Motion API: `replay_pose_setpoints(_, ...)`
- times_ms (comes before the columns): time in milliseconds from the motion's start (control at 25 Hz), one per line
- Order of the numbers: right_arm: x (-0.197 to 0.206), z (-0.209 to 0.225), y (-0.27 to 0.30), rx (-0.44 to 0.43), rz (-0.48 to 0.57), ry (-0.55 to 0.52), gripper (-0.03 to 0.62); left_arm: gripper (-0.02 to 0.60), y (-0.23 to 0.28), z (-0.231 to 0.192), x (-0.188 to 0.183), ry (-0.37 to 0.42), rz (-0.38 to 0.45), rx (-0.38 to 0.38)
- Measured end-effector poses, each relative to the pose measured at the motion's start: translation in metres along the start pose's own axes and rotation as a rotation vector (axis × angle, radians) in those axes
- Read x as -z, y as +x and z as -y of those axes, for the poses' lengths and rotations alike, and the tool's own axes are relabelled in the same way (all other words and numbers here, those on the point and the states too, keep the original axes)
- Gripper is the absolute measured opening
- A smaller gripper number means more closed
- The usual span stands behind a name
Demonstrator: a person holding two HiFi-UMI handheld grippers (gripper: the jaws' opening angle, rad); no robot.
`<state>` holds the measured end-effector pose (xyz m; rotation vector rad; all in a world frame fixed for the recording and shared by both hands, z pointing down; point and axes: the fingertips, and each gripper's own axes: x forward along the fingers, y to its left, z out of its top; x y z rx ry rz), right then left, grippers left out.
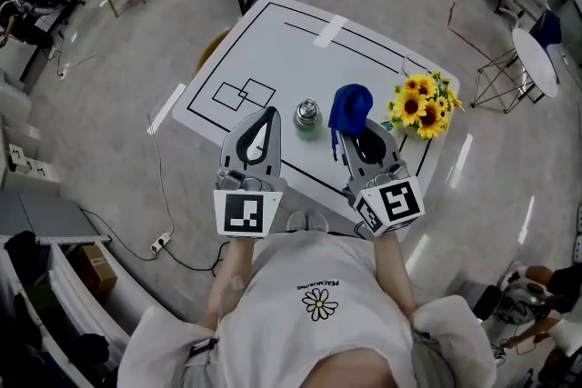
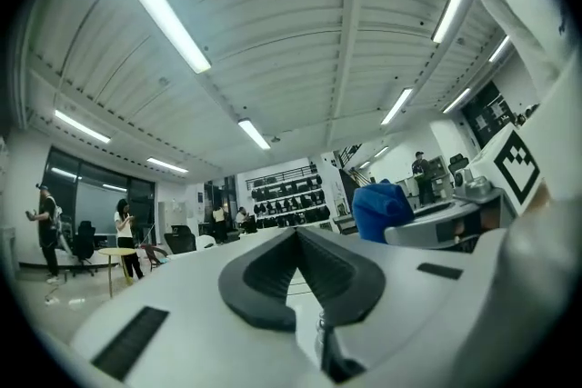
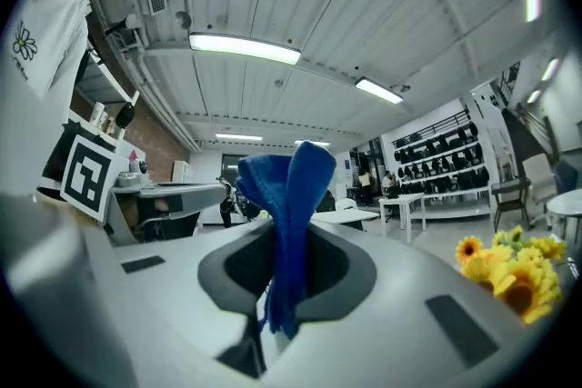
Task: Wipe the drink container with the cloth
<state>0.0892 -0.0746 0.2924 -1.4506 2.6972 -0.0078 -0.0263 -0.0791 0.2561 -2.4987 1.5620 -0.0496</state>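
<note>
From the head view, a small metal drink container (image 1: 307,115) stands on the white table (image 1: 273,41), between my two raised grippers. My right gripper (image 1: 360,137) is shut on a blue cloth (image 1: 350,107), which sticks up bunched from its jaws (image 3: 293,186). My left gripper (image 1: 265,114), to the container's left, is shut with its pads together and nothing in them (image 2: 295,236). The cloth (image 2: 382,209) also shows at the right of the left gripper view. Both grippers point level above the table, and neither gripper view shows the container.
A bunch of yellow sunflowers (image 1: 421,104) sits at the table's right edge, close to the cloth, and shows in the right gripper view (image 3: 509,273). Black lines and tape strips (image 1: 329,30) mark the tabletop. A cable and power strip (image 1: 161,241) lie on the floor to the left.
</note>
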Motion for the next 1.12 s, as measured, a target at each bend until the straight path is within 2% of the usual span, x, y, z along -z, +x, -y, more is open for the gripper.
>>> replay_pose_setpoints(80, 0.013, -0.004, -0.005, 0.009, -0.026, 0.014, 0.041, -0.003, -0.005, -0.001, 0.008, -0.028, -0.002, -0.021)
replay_pose_setpoints(240, 0.023, -0.011, -0.008, 0.008, -0.05, 0.008, 0.041, -0.003, -0.006, -0.002, 0.013, -0.032, 0.0, -0.035)
replay_pose_setpoints(520, 0.009, -0.012, -0.009, 0.019, -0.02, -0.029, 0.041, -0.003, -0.009, -0.001, 0.012, -0.022, 0.005, -0.049)
replay_pose_setpoints(1120, 0.004, -0.011, -0.018, 0.044, -0.012, -0.069, 0.041, -0.003, -0.019, -0.005, 0.011, -0.061, -0.003, -0.071)
